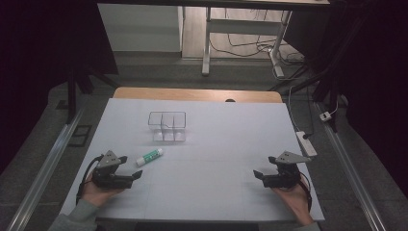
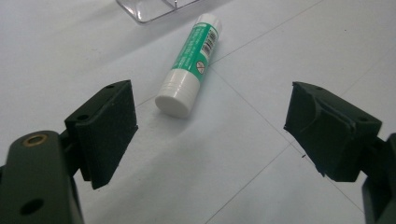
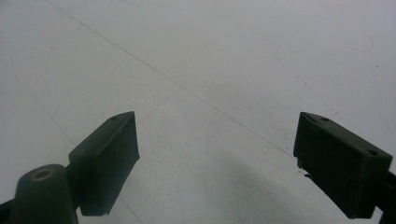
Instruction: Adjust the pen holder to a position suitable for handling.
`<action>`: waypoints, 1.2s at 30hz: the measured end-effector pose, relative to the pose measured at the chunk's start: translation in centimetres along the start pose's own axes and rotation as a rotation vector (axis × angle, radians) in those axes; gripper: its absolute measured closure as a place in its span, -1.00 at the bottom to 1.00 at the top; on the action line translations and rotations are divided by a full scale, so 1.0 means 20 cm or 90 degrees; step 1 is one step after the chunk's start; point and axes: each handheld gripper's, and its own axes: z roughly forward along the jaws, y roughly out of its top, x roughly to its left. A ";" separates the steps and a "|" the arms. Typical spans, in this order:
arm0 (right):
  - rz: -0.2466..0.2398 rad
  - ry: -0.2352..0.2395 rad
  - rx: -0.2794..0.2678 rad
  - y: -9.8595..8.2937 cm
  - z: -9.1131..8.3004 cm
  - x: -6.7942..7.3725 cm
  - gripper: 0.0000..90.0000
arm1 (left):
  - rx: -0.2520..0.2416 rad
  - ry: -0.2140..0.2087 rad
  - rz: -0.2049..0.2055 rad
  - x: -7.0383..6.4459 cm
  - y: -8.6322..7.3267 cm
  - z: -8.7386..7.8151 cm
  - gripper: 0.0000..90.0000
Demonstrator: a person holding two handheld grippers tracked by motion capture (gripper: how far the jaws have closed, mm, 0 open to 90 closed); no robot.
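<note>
Your left gripper [image 2: 210,123]: jaws spread wide, nothing between them.
Glue stick [image 2: 190,65]: lies flat on the white table [image 2: 303,46] ahead of you, white cap nearest.
Clear container [image 2: 154,8]: probably a tray corner, cropped at top.

Your counter [image 1: 202,94] is wooden under a white sheet [image 1: 216,159], on grey floor [image 1: 159,72]. Beyond its far edge stands a white-legged desk [image 1: 207,43] with dark cables [image 1: 250,45] trailing beneath. Right of the counter lies a white power strip [image 1: 306,143]. Metal rails [image 1: 43,173] flank the counter; both sides are in darkness.
</note>
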 end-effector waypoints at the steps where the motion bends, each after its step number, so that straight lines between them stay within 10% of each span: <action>1: -0.002 -0.001 0.005 0.00 0.00 0.00 -0.71 | 0.000 0.000 0.000 0.00 0.00 0.00 -0.64; 36: -0.011 0.022 0.002 0.02 0.05 0.00 -0.68 | -0.001 0.006 -0.010 0.02 0.02 0.00 -0.58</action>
